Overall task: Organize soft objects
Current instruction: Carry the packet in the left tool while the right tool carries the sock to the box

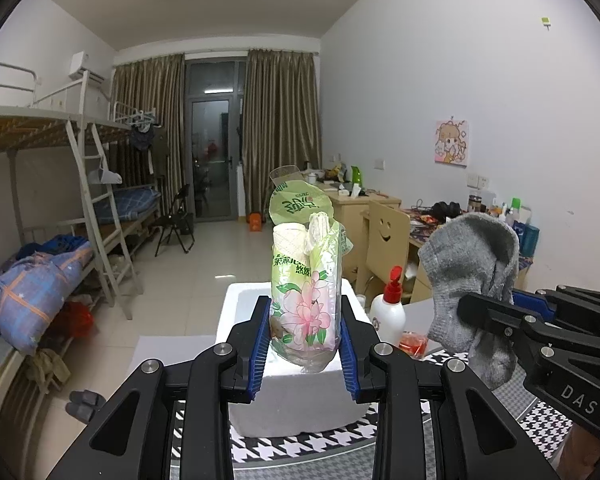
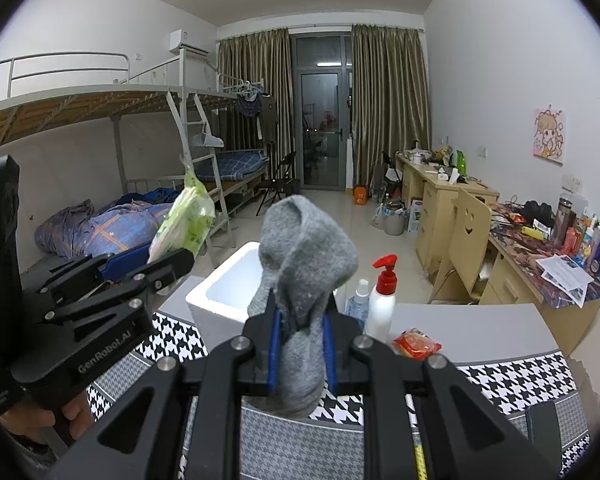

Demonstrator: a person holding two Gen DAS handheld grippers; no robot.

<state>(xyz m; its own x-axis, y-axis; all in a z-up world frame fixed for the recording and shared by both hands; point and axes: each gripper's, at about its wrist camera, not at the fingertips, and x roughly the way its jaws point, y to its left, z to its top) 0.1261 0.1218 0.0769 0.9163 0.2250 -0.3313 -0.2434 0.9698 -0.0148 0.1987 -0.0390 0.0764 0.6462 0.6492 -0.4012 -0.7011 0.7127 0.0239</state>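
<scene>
A: In the left wrist view, what does the left gripper point(image 1: 305, 344) hold?

B: Its blue pads are pressed on both sides of a tissue pack point(image 1: 306, 280); the pack is green with a pink flower, it stands upright between the jaws, and its loose plastic top rises above them; so the jaws are narrow and closed on the pack. The pack is in the air, in front of the white foam box point(image 1: 300, 396); the box stands on a mat point(image 1: 284, 450) with a black and white pattern.

A: And to the right in the same view?

B: The right gripper point(image 1: 485, 315) comes in from the right; a grey sock point(image 1: 470, 256) hangs over its tip; beside the box stand a white bottle point(image 1: 388, 316) with a red pump and a small red packet point(image 1: 413, 343).

A: Now the right wrist view?

B: The right gripper point(image 2: 299, 344) has the grey sock point(image 2: 300, 264) pinched between its blue pads; the jaws are nearly together, closed on the cloth; the upper part of the sock folds over above them, the lower end hangs below. The sock is lifted, just in front of the open foam box point(image 2: 216, 300); the left gripper point(image 2: 176, 258) is at the left with the tissue pack point(image 2: 186, 216) tilted in its jaws; a hand point(image 2: 56, 416) holds its handle; the white bottle point(image 2: 382, 300) and the red packet point(image 2: 416, 344) are on the grey table point(image 2: 480, 328).
</scene>
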